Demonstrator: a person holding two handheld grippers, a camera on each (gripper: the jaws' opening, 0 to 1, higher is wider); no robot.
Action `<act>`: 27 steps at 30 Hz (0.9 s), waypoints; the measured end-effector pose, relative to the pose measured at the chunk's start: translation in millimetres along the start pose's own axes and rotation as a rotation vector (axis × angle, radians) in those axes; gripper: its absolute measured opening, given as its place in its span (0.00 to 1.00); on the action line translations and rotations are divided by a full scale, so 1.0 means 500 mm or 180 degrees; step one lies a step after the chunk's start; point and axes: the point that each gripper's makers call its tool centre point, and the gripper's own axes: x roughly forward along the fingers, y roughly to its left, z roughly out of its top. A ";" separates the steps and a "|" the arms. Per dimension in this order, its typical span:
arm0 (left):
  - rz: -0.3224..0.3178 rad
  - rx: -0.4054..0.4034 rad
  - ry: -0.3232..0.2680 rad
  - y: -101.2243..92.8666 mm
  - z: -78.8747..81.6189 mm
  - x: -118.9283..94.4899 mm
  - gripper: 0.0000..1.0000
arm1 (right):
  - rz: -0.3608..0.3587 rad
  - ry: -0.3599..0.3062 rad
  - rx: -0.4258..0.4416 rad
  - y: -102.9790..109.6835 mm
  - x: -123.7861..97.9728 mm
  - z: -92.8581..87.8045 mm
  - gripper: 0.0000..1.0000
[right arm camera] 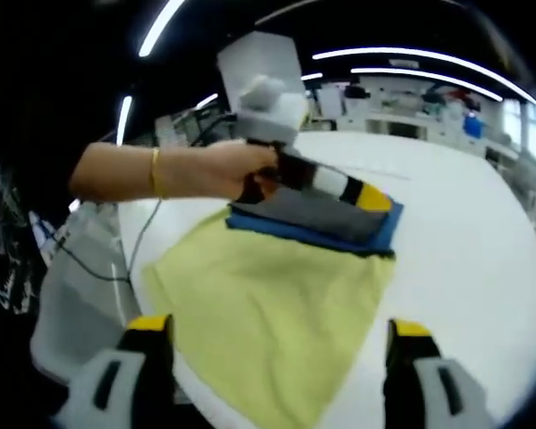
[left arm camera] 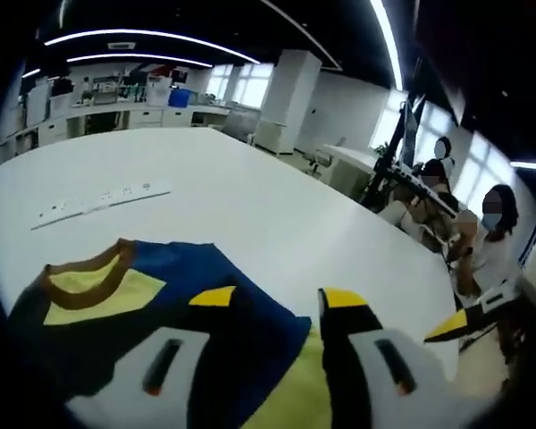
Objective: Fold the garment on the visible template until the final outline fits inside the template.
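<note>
A navy garment (left arm camera: 174, 268) with a brown collar (left arm camera: 89, 273) and a yellow chest panel lies on the white table (left arm camera: 250, 197). My left gripper (left arm camera: 279, 299) hangs just over it, jaws apart and nothing between them. In the right gripper view the garment (right arm camera: 339, 228) is a folded blue and grey stack at the far edge of a yellow-green template cloth (right arm camera: 268, 304). A hand holds the left gripper (right arm camera: 371, 198) down on that stack. My right gripper (right arm camera: 279, 327) stands wide open above the cloth's near end, and its yellow tip (left arm camera: 448, 327) enters from the right.
A white power strip (left arm camera: 98, 201) lies on the table beyond the garment. Seated people (left arm camera: 496, 223) are off the table's right edge. A thin cable (right arm camera: 116, 268) hangs over the table edge beside the cloth. Desks and shelves line the far wall.
</note>
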 end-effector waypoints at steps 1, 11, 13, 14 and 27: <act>0.0017 0.0000 -0.0015 0.003 0.003 -0.004 0.42 | -0.0001 -0.0003 -0.0004 0.000 0.001 0.002 0.99; 0.0329 -0.0120 -0.0089 0.071 0.016 -0.064 0.70 | 0.0063 -0.0035 -0.0084 0.015 0.012 0.030 0.99; 0.0373 -0.0129 -0.0095 0.082 0.015 -0.076 0.74 | 0.0068 -0.0041 -0.0103 0.017 0.013 0.034 0.99; 0.0406 -0.0123 -0.0079 0.093 0.013 -0.084 0.76 | 0.0070 -0.0046 -0.0117 0.018 0.014 0.037 0.99; 0.0720 -0.0103 -0.0033 0.181 -0.021 -0.190 0.90 | 0.0119 -0.0099 -0.0125 0.009 0.018 0.056 0.99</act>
